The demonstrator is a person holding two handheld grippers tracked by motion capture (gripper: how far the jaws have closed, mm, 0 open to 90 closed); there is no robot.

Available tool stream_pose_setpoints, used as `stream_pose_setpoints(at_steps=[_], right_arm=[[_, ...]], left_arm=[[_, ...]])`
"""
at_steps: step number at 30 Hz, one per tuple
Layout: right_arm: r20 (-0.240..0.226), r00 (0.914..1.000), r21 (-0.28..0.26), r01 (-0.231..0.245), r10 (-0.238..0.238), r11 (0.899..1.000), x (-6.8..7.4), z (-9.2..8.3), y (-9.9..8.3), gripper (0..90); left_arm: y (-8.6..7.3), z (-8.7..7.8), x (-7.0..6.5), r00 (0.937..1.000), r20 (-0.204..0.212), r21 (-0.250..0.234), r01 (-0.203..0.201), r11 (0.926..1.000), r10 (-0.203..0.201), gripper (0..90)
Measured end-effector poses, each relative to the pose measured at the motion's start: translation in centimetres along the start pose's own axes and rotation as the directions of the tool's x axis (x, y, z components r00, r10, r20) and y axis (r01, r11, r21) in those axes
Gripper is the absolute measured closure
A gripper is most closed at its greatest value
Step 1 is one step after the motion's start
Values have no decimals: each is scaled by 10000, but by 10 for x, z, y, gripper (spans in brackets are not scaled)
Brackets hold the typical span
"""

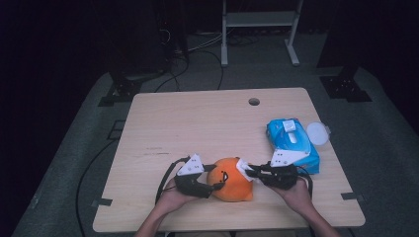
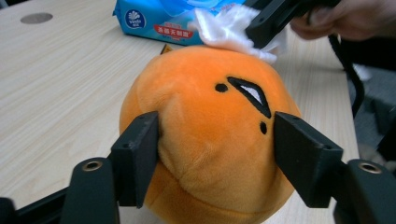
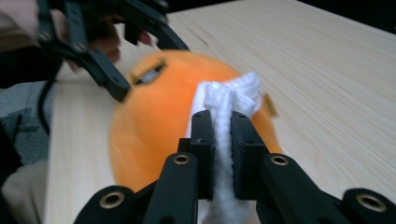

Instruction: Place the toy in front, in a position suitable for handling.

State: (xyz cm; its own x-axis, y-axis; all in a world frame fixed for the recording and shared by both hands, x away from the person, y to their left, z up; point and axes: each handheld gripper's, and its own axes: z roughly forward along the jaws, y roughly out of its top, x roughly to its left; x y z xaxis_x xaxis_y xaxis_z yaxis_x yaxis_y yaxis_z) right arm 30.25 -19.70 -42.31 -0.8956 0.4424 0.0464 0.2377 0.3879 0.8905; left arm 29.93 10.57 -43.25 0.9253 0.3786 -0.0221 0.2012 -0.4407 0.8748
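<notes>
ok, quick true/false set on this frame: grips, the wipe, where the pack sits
1. The left gripper has its jaws on either side of the orange plush toy. True; the pads press into its sides.
2. The right gripper is empty. False; its jaws are shut on a white wipe.
3. The wipe touches the top of the plush toy. True, as the left gripper view shows.
4. The blue wipe pack lies at the left edge of the table. False; it lies on the right side, beyond the right gripper.
5. The plush toy is lifted off the table. False; it rests on the tabletop.
</notes>
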Motion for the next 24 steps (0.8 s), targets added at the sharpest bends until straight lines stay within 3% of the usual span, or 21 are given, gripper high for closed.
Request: stream_pose_setpoints(at_steps=[5,8,9,10,16,24], right_arm=[[-363,9982,-190,472,-478,9987,14,12,18,805],[-427,9974,-318,575,-589,9978,14,23,29,805],[-472,9971,-341,587,-603,9977,13,27,32,805],[-513,9972,-342,525,-542,9980,10,30,34,805],[-239,9996,-111,123,-125,9999,-9,33,30,805],[447,9978,144,-491,484,9987,-24,8,1,805]], left_arm=[[1,2,-10,9989,-58,61,-468,9989,469,364],[1,3,-14,9974,-65,110,-714,9974,715,369],[1,3,-17,9946,-118,187,-1029,9945,1031,368],[1,3,-18,9939,-156,210,-1089,9938,1092,367],[-3,1,-15,9953,-54,157,-962,9952,963,364],[-4,2,-12,9974,-58,25,-719,9974,719,348]])
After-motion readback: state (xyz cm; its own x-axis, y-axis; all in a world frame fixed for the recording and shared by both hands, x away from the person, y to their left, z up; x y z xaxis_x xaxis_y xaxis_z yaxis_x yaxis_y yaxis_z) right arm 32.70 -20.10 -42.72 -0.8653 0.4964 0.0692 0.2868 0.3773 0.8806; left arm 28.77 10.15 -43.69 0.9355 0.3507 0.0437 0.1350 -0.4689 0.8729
